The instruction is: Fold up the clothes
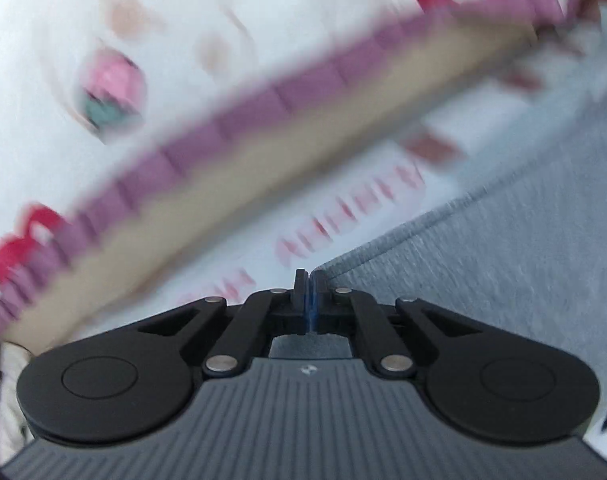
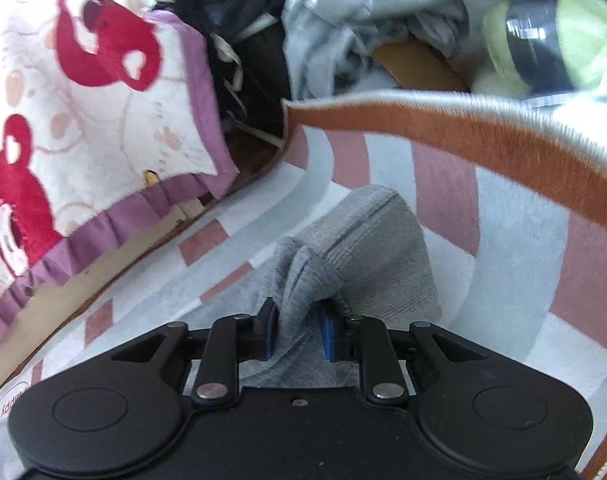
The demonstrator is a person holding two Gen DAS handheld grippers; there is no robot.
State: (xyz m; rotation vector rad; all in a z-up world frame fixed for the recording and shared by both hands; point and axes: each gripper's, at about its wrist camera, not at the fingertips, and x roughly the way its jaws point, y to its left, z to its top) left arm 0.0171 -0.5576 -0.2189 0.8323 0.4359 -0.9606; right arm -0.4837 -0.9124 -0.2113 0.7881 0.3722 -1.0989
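**Grey garment pinched at two ends on the striped mat**

Ahead of the right gripper (image 2: 296,330) the way is crowded. Beyond its jaws and to their left lies a white blanket (image 2: 83,120) with red bears and a purple frill, draped over something tan. Straight past the jaws sits a heap of dark clothes (image 2: 239,32) with pale cords, and beside it a crumpled light grey pile (image 2: 343,12). A brown-and-white band of fabric (image 2: 463,132) arches across above the jaws toward their right. Far right, a green and dark object shows only as a blur.

I can make out no basket or box.

The right jaws stand partly closed, squeezing a bunched fold of the grey garment (image 2: 367,248), which runs forward from them over the pink-and-white striped mat (image 2: 503,208).

The left wrist view is smeared by motion. The left gripper (image 1: 310,280) has its jaws pressed together; whether an edge of the grey cloth is caught between them I cannot tell. The cloth spreads to the right of those jaws, the frilled blanket looming above and left. The clothes heaps show only in the right view.
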